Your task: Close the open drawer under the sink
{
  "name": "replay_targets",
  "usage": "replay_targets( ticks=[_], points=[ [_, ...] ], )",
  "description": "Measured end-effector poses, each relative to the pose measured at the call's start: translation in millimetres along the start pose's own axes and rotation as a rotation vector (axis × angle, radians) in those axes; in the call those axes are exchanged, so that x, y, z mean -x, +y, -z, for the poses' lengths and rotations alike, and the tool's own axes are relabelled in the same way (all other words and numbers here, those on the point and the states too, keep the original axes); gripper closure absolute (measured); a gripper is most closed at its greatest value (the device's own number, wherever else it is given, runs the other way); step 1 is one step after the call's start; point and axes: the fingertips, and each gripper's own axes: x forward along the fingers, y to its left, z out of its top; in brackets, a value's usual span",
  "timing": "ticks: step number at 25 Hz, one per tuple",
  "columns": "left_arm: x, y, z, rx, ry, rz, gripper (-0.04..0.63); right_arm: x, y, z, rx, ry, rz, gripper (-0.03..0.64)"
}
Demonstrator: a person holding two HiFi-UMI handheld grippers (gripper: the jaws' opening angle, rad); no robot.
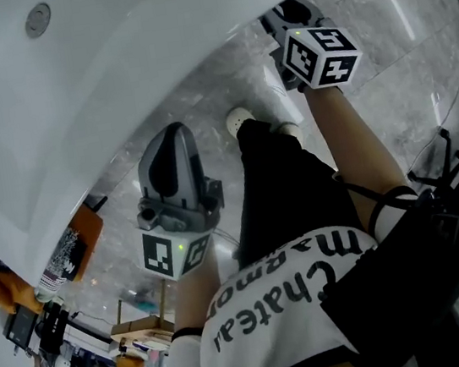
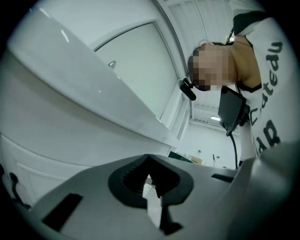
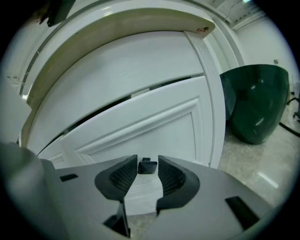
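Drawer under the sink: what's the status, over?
Left tongs shut, empty. Right tongs open around drawer knob. Drawer ajar. Nothing seen in the way.

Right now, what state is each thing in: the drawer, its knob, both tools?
White panelled drawer front: ajar, dark gap along its top.
Right tool: open.
Small dark square knob: between that tool's jaws, not gripped.
Left tool: shut, empty.
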Motion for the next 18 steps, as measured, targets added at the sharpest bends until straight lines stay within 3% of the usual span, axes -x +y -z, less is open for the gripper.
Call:
replay_targets(
  ticks=[3,4,5,9,13,18],
  points=[
    [8.4,-7.2,-17.3,-0.008,-0.005,-0.016,0.588,16.4,-6.6,1.2,-0.058,0.029,0.032,0.472],
    [10.5,-10.4,-23.5,-0.009,-0.009,-0.022,0.588,24.8,-7.3,-1.9,-0.086,0.028,0.038,0.492],
    [12.8,-14.1,-29.7,-0.011,-0.012,-0.028,0.588,34.3,-6.9,-6.6,-0.111,0.023,0.042,0.557],
    [20.3,-31.3,-52.6,-0.011,-0.030,-0.046,0.588,74.2,4.7,-32.7,-0.145,0.002,0.033,0.584],
    [10.8,-65.5,-75.6,-0.020,-0.088,-0.019,0.588,119.6,11.3,-94.6,-0.114,-0.101,-0.023,0.592],
    [1.6,-122.2,-105.0,-0.031,-0.085,0.032,0.588,199.4,26.3,-179.3,-0.067,-0.231,-0.122,0.602]
  ],
)
